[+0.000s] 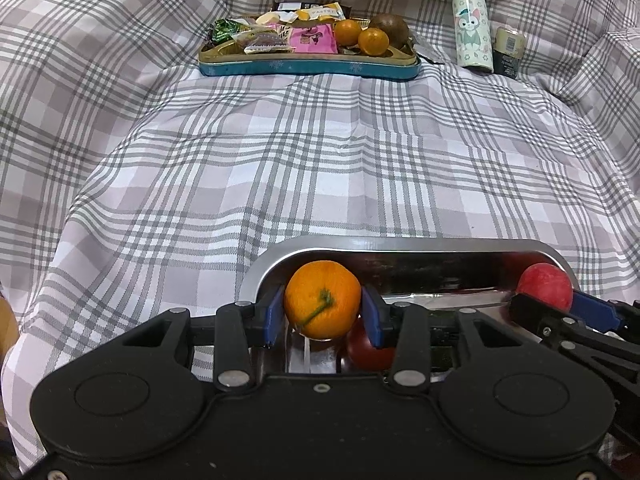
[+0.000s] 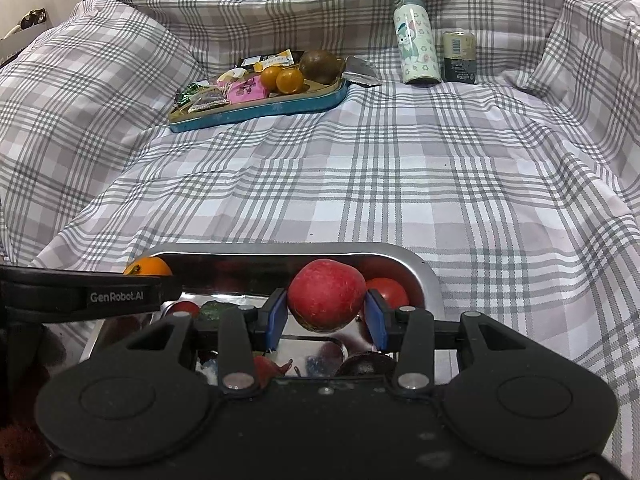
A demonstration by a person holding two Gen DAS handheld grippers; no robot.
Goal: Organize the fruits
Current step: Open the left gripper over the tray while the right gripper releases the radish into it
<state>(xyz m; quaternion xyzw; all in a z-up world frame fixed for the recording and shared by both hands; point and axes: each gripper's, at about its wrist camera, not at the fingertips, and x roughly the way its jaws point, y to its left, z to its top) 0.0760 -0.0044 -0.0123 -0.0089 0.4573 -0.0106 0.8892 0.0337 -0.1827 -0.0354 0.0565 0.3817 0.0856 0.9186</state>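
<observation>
Orange (image 1: pixel 322 299) sits between the left gripper (image 1: pixel 323 313) pads over the steel tray (image 1: pixel 400 245); pads at its sides, contact looks marginal, can't confirm a pinch. Right gripper (image 2: pixel 327 315) is clamped on a red apple (image 2: pixel 327 294) above the same tray, tomato (image 2: pixel 390 291) just behind. Blue tin (image 1: pixel 308 67) with two small oranges (image 1: pixel 362 36) and snacks sits far back on the plaid cloth (image 1: pixel 304 152), bottle (image 1: pixel 472 28) beside it.

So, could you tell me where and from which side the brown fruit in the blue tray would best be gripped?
Grip the brown fruit across its round middle, coming from above. It sits at the right end of the blue tray, with two small oranges close on its left and the tray's rim around it, so a level approach looks blocked.
</observation>
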